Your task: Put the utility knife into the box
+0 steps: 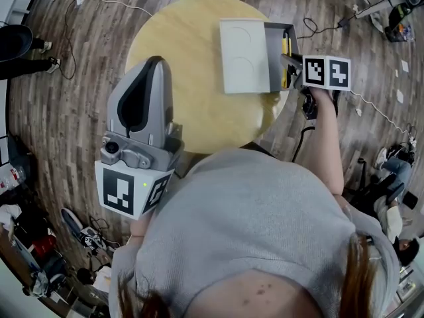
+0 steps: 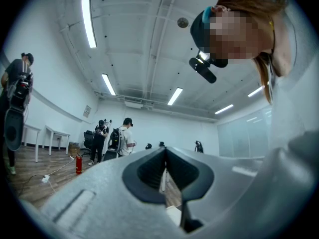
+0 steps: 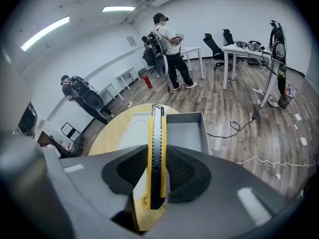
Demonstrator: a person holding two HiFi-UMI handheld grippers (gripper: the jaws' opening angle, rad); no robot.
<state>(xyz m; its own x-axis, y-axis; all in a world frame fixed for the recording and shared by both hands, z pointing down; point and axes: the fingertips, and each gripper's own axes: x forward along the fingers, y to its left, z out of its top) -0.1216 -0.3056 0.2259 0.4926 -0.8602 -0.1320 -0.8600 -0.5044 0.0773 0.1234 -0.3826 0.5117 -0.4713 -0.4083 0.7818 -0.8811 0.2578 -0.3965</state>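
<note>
Utility knife [image 3: 156, 133], yellow and black, clamped on edge between pads of right claw [image 3: 156, 176], poised over open grey box [image 3: 187, 133] on round desk [image 1: 172, 38]; left claw [image 2: 166, 169] closed, empty, well apart from box

Round wooden table [image 1: 185, 71], open grey box [image 1: 274, 52] near its edge, pale lid [image 1: 244, 55] alongside
</note>
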